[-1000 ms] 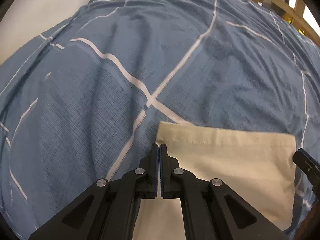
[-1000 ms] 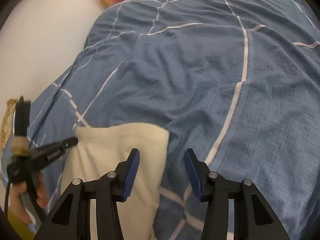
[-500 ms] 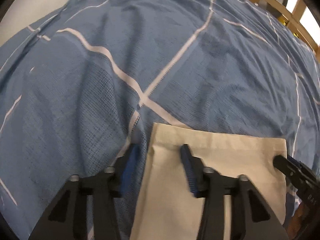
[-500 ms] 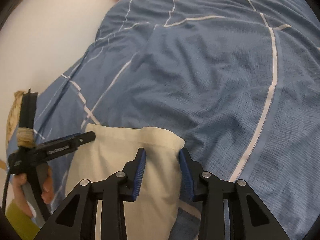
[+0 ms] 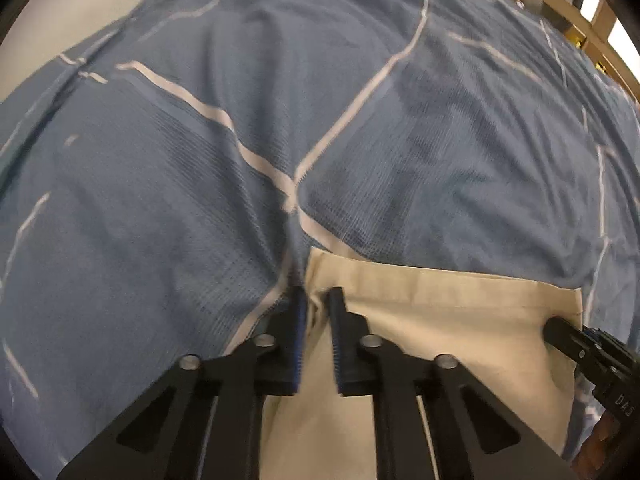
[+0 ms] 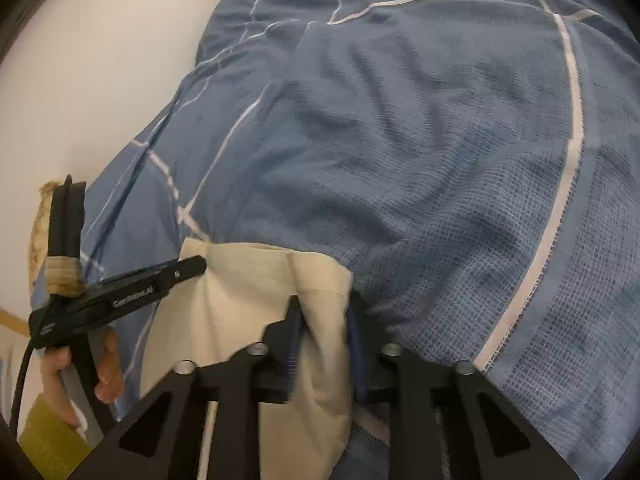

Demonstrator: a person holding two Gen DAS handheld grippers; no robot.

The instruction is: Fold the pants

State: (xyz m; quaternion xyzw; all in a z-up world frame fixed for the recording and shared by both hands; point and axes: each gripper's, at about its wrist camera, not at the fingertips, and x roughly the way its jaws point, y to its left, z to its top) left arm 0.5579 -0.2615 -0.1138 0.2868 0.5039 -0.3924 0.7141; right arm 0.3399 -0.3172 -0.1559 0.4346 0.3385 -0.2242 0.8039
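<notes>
Cream pants [image 5: 440, 320] lie flat on a blue bedspread [image 5: 200, 200], their far hem running across the left wrist view. My left gripper [image 5: 318, 308] is at the hem's left corner, its jaws closing with bunched cloth pinched between the blue pads. In the right wrist view the pants [image 6: 248, 280] show a fold at the right corner, and my right gripper [image 6: 324, 316] is closing there with cloth filling the gap. Each gripper appears in the other's view: the left gripper [image 6: 160, 284] at the hem's left end, the right gripper [image 5: 568, 336] at its right end.
The blue bedspread [image 6: 400, 160] with white stripes rises in soft wrinkles beyond the hem. A pale wall [image 6: 100, 80] borders the bed on the left. A wooden bed frame [image 5: 560, 0] runs along the far right. A person's hand [image 6: 104, 368] holds the left gripper's handle.
The left gripper went from shut to wide open astride the hem corner, then closed in on it. The right gripper shifted left over the other corner and narrowed onto the cloth.
</notes>
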